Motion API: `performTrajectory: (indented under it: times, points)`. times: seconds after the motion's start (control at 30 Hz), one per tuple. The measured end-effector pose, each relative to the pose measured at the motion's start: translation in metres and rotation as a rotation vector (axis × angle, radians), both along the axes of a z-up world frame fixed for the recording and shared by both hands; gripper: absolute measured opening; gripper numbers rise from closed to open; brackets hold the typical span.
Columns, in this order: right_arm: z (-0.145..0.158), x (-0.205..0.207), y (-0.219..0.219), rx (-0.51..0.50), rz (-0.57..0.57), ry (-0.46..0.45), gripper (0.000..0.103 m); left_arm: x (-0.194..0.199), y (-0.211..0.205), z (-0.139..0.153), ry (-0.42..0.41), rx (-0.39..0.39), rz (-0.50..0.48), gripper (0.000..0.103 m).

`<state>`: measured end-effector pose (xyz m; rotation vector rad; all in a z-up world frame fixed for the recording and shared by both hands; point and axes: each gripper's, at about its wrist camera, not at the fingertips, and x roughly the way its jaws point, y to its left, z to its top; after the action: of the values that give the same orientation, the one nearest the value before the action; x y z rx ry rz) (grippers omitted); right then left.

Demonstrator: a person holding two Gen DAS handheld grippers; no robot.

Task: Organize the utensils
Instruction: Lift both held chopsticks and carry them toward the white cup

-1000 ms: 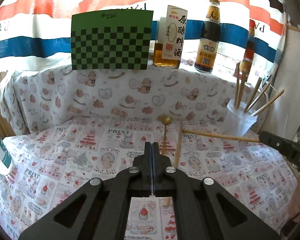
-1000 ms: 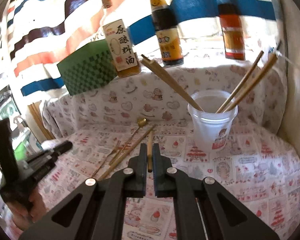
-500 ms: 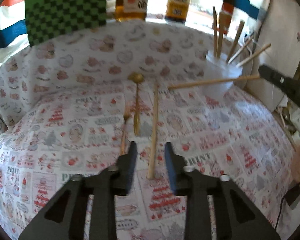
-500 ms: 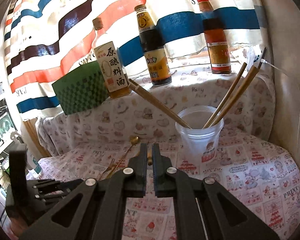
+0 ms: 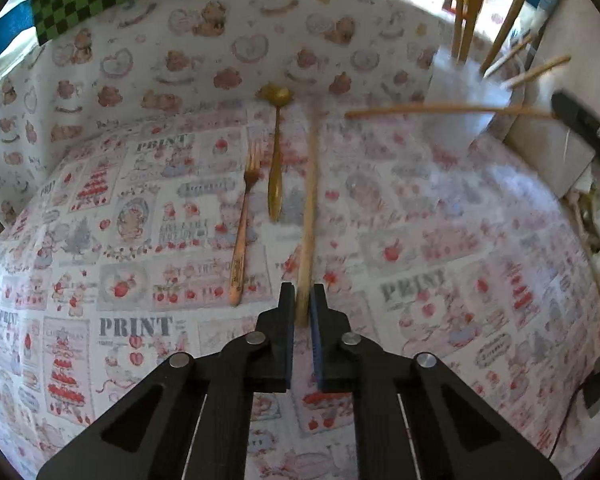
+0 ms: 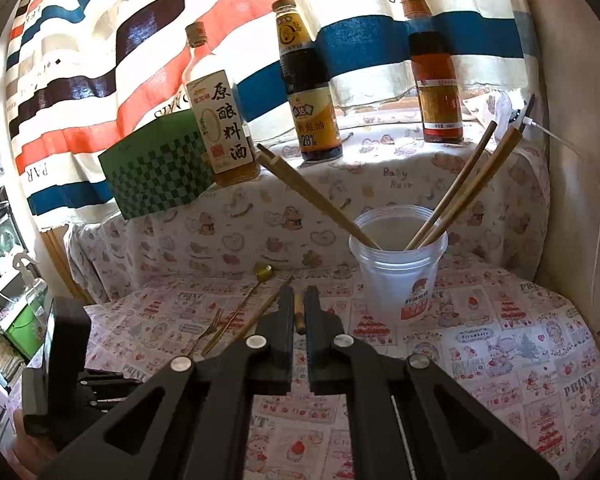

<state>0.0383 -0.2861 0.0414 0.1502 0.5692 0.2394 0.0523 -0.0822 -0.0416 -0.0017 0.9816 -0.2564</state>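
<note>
A wooden chopstick [image 5: 309, 216] lies on the printed tablecloth. My left gripper [image 5: 301, 304] is low over its near end, its jaws narrowly apart around that end. A gold spoon [image 5: 276, 152] and a pink fork [image 5: 242, 232] lie just left of the chopstick. My right gripper [image 6: 299, 308] is shut on another chopstick [image 6: 299, 312] and holds it in the air left of a clear plastic cup [image 6: 398, 268]. Several chopsticks [image 6: 460, 192] stand in that cup. The held chopstick also shows in the left wrist view [image 5: 448, 110], lying level in front of the cup [image 5: 466, 92].
Three sauce bottles [image 6: 312, 92] and a green checkered box [image 6: 160, 168] stand on the cloth-covered ledge behind. A white wall [image 6: 580, 160] is close on the right of the cup. A shelf with clutter [image 6: 4, 280] is at the far left.
My left gripper opened, tilted down and dropped to the chopstick on the cloth, then narrowed around its near end. My right gripper rose with its chopstick and stays near the cup.
</note>
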Motion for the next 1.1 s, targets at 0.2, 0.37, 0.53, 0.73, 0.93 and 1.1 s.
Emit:
performTrajectory:
  times: [0.2, 0.37, 0.53, 0.73, 0.93, 1.1]
  points:
    - [0.002, 0.000, -0.006, 0.019, -0.013, -0.007, 0.004, -0.027, 0.014, 0.046, -0.269, -0.095, 0.026, 0.006]
    - [0.002, -0.001, -0.006, 0.021, -0.013, -0.009, 0.004, -0.046, 0.040, 0.076, -0.449, -0.207, 0.103, 0.006]
    - [0.002, -0.002, -0.005, 0.018, -0.014, -0.016, 0.004, -0.061, 0.062, 0.092, -0.576, -0.296, 0.141, 0.006]
    - [0.004, -0.002, -0.007, 0.027, -0.013, -0.024, 0.004, -0.068, 0.072, 0.106, -0.635, -0.317, 0.149, 0.006]
    - [0.020, -0.006, -0.008, 0.017, -0.012, -0.045, 0.004, -0.058, 0.058, 0.128, -0.645, -0.268, 0.140, 0.005]
    - [0.047, -0.008, -0.009, -0.015, -0.019, -0.068, 0.004, -0.050, 0.045, 0.152, -0.657, -0.241, 0.128, 0.005]
